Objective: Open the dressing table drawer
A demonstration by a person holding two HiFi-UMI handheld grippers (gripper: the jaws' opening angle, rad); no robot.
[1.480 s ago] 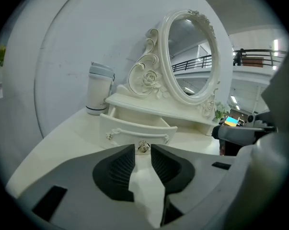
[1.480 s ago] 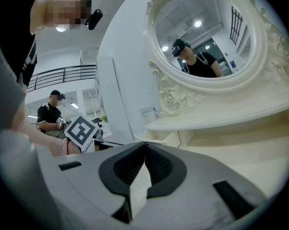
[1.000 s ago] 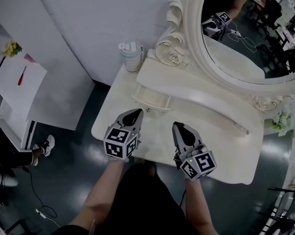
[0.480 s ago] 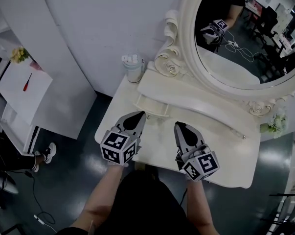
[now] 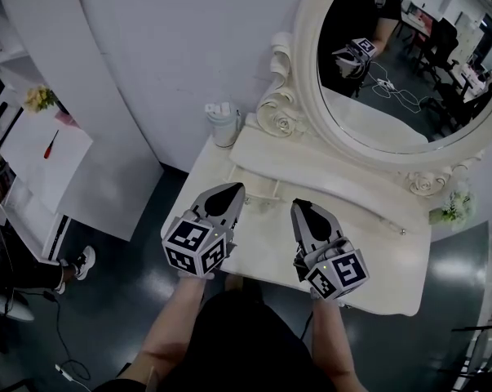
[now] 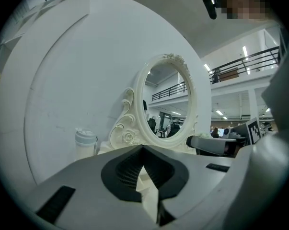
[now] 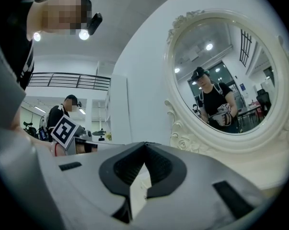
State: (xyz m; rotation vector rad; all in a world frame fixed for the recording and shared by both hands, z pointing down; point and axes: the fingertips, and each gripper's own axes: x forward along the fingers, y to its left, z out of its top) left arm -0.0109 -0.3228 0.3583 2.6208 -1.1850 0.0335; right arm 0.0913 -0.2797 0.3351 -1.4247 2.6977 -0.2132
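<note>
Drawer of the dressing table is seen under the raised shelf at the back left of the table top, just beyond and between the two gripper tips. It seems to stand slightly out of its housing, though the head view is too small for this to be settled. Nearest the camera, both forearms are held over the table's curved front edge. The left gripper and the right gripper are each seen with jaws pressed together and nothing between them, which is borne out by both gripper views. A clear gap is left between the two. On each gripper's cube only square black-and-white marker patterns are shown, and no lettering can be read. The left cube hangs past the front edge, over dark glossy floor. A broad bare stretch of table top is left to the right of the right gripper. A lidded white cup stands at the back left corner, close to the scrolled base of the oval mirror, in which a marker cube is reflected. Small pale flowers are seen at the table's right end. Behind, a plain white curved wall is seen, and far left a white side desk bears a red screwdriver.
</note>
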